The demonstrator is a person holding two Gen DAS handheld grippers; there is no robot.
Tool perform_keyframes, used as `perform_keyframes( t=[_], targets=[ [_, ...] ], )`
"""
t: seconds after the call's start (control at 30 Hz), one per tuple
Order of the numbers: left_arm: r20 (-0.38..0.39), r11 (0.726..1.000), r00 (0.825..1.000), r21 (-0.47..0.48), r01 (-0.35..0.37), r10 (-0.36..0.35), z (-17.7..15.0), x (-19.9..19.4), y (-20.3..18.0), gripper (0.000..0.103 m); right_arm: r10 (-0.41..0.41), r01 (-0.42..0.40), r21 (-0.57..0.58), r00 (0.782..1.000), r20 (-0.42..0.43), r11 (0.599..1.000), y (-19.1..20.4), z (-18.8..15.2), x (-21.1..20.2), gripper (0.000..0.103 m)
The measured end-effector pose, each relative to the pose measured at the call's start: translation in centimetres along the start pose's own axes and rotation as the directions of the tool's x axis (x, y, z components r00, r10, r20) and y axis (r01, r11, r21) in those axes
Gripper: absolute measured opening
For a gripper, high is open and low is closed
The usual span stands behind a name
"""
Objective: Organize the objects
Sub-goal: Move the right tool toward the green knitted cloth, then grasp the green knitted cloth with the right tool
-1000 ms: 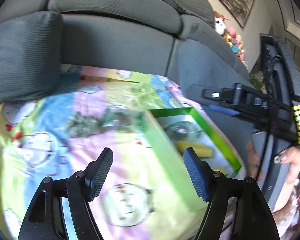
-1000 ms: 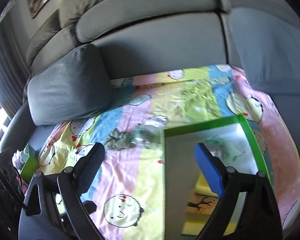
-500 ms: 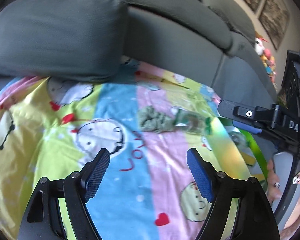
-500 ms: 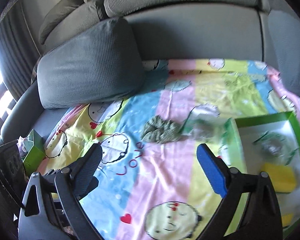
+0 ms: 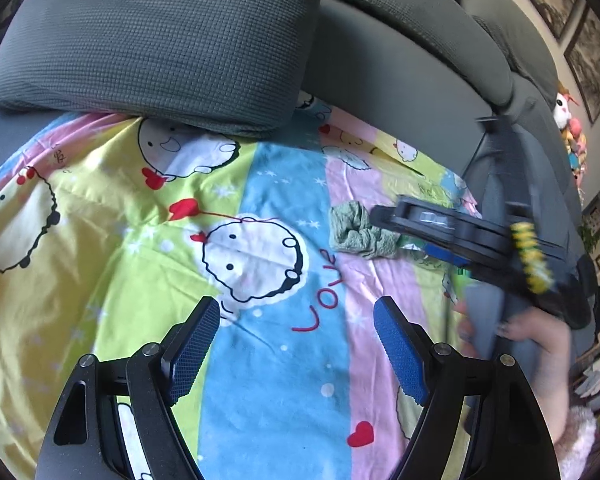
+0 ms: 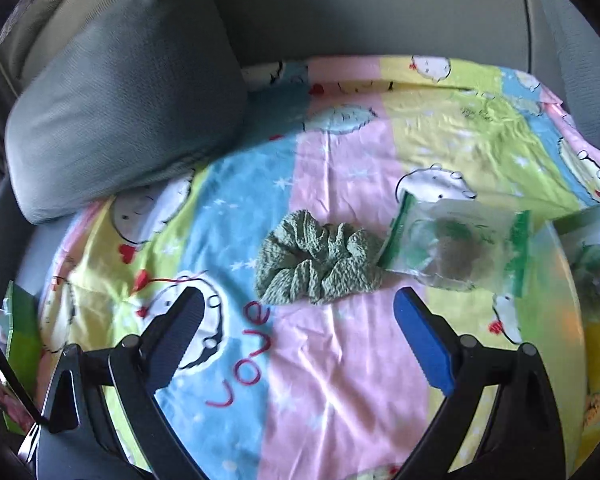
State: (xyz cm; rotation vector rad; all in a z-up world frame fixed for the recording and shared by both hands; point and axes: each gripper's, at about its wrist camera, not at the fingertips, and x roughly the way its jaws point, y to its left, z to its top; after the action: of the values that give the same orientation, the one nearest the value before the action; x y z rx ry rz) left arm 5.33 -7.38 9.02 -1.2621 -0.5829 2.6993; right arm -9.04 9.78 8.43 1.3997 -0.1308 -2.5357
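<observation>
A green crinkled scrunchie (image 6: 318, 258) lies on the cartoon-print sheet (image 6: 340, 360), just beyond my open, empty right gripper (image 6: 300, 320). A clear plastic bag with green edges (image 6: 456, 246) lies right of it, touching it. A green-rimmed box (image 6: 584, 216) with items inside shows at the right edge. In the left wrist view my left gripper (image 5: 296, 336) is open and empty over the sheet; the scrunchie (image 5: 356, 234) lies ahead to the right, partly behind the right gripper's body (image 5: 460, 236).
A grey cushion (image 5: 156, 40) lies on the sheet's far left against the grey sofa back (image 6: 360, 12). A green tissue box (image 6: 20, 340) sits at the left edge. Stuffed toys (image 5: 572, 128) and framed pictures are at the far right.
Both grippers have swung left, away from the green box. The right gripper now faces the scrunchie from closer. Both stay open.
</observation>
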Motion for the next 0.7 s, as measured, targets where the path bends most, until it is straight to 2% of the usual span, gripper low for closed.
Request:
perform_keyframes(
  t=[0.23, 0.37, 0.43, 0.6, 0.7],
  targets=[
    [-0.01, 1.0, 1.0, 0.011, -0.012, 0.012, 0.0, 0.1, -0.1, 0.08, -0.005, 0.005, 0.002, 0.998, -0.07, 1.0, 0.7, 0.8, 4.8, 0.095],
    [-0.009, 1.0, 1.0, 0.009, -0.021, 0.021, 0.1, 0.2, 0.0, 0.08, -0.022, 0.022, -0.009, 0.997, -0.077, 1.0, 1.0, 0.8, 6.6, 0.096],
    [-0.013, 1.0, 1.0, 0.006, -0.02, 0.02, 0.2, 0.3, 0.1, 0.08, -0.057, 0.055, -0.04, 0.997, -0.059, 0.998, 1.2, 0.7, 7.0, 0.089],
    [-0.014, 1.0, 0.999, 0.01, -0.029, 0.029, 0.2, 0.5, 0.0, 0.08, -0.151, 0.148, -0.124, 0.988, -0.016, 0.981, 1.3, 0.0, 6.8, 0.052],
    [-0.017, 0.999, 0.999, 0.015, -0.033, 0.033, 0.1, 0.6, -0.1, 0.08, -0.116, 0.112, -0.141, 0.993, -0.023, 0.984, 0.7, -0.4, 5.7, 0.029]
  ],
)
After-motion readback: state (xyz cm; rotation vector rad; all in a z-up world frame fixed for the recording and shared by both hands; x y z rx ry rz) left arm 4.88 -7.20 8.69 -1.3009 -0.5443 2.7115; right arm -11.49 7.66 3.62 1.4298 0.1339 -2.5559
